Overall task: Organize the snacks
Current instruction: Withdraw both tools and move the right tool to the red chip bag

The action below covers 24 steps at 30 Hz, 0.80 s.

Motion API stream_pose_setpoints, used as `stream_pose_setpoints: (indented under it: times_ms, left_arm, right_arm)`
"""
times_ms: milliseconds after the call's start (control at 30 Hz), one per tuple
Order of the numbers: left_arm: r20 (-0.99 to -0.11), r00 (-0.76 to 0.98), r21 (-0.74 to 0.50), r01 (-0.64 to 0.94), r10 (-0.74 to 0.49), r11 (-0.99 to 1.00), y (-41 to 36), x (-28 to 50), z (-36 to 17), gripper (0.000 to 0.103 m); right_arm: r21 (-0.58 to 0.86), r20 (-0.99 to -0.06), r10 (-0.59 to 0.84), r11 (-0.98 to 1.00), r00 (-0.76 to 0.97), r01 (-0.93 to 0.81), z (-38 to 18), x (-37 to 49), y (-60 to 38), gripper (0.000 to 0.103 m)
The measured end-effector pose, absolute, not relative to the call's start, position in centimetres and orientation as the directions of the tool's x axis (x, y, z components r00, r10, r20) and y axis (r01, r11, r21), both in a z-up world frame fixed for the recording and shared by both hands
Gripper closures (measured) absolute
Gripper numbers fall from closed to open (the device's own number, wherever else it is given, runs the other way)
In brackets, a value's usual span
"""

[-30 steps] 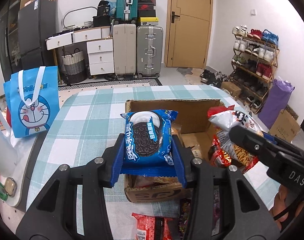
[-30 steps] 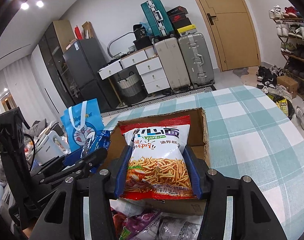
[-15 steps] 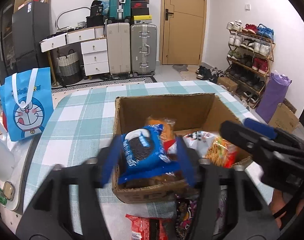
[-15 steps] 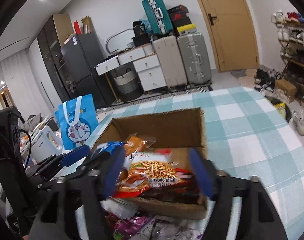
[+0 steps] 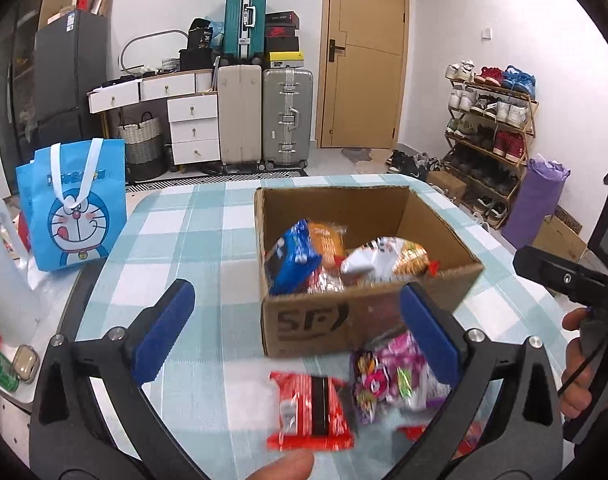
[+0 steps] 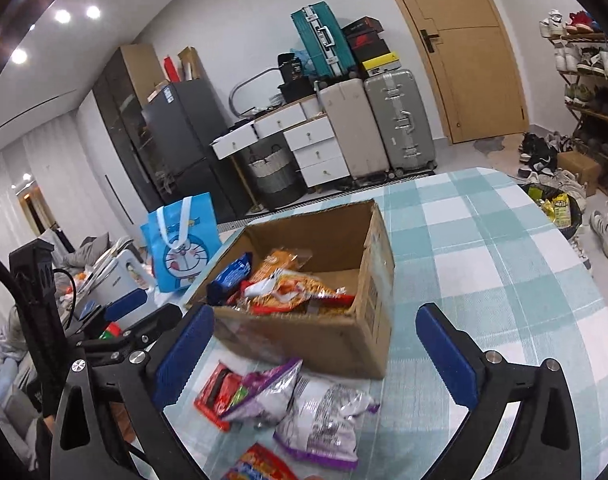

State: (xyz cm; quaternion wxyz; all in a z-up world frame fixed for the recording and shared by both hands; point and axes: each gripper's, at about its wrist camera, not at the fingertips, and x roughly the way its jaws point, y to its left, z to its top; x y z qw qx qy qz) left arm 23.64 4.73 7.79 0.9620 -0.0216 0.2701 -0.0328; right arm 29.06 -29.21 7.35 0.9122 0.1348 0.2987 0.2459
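While both jaws gape empty above the counter [image 5: 207, 236], left gripper [image 5: 295, 332] and right gripper [image 6: 316, 344] hover before the snack-filled cardboard box [image 6: 344, 332]; loose packets [image 6: 287, 400] below blur.

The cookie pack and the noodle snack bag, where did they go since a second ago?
Both were let go into the cardboard box. The blue cookie pack left the left gripper; the noodle snack bag left the right gripper. Both grippers now stand open and empty. The box and the Doraemon bag stayed put.

Snack packets [image 5: 310, 412] lie before the box [image 5: 316, 322].
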Motion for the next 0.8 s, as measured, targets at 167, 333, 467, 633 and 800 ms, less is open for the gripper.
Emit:
stream_pose_setpoints:
  times_ms: [167,333,467,633,800]
  left_arm:
    - [-0.528,0.845,-0.058,0.061,-0.083,0.996,5.3,20.0,7.4,0.001]
    - [-0.541,0.837,-0.063,0.057,-0.082,0.996,5.4,17.2,6.2,0.001]
    - [-0.531,0.842,-0.081,0.055,-0.090,0.995,5.6,15.9,5.4,0.001]
    - [-0.549,0.830,-0.105,0.046,-0.096,0.993,5.6,15.8,4.5,0.001]
    - [-0.579,0.810,-0.094,0.043,-0.090,0.995,4.9,15.7,3.2,0.001]
  right_arm:
    - [0.385,-0.494,0.544,0.836,0.678,-0.391,6.7,26.7,-29.0,0.001]
    - [0.376,-0.499,0.561,0.827,0.661,-0.418,6.3,24.5,-28.4,0.001]
    - [0.347,-0.491,0.549,0.836,0.677,-0.426,6.2,22.9,-28.2,0.001]
    - [0.368,-0.510,0.548,0.835,0.663,-0.408,4.8,22.1,-28.6,0.001]
    - [0.382,-0.535,0.548,0.836,0.643,-0.395,3.5,21.3,-28.7,0.001]
